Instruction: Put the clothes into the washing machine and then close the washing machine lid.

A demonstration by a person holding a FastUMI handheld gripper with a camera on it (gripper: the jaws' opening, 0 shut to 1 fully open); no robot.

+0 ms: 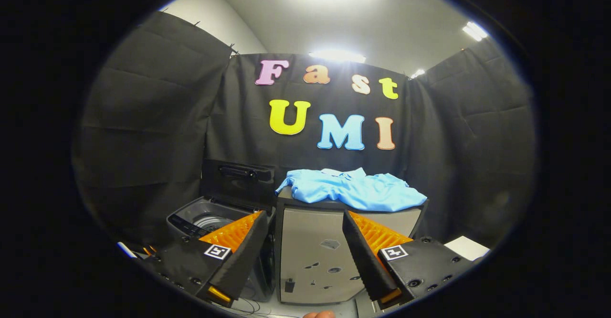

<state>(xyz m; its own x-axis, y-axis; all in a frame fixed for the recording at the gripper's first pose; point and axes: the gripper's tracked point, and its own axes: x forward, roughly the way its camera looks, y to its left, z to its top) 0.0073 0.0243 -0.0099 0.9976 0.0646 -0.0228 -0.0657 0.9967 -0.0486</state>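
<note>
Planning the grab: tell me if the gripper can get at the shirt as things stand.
Probably yes. The gripper is open with nothing between its fingers, and the shirt lies uncovered on top of the cabinet, beyond and above the fingers. Nothing stands between them; it must rise and move forward.

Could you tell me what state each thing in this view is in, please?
washing machine: drum exposed, nothing visible inside.
washing machine lid: open, standing upright behind the drum.
blue shirt: lying crumpled on top of the grey cabinet, untouched.
grey cabinet: standing right of the machine, front shut.
gripper: open, empty, short of the cabinet.
</note>
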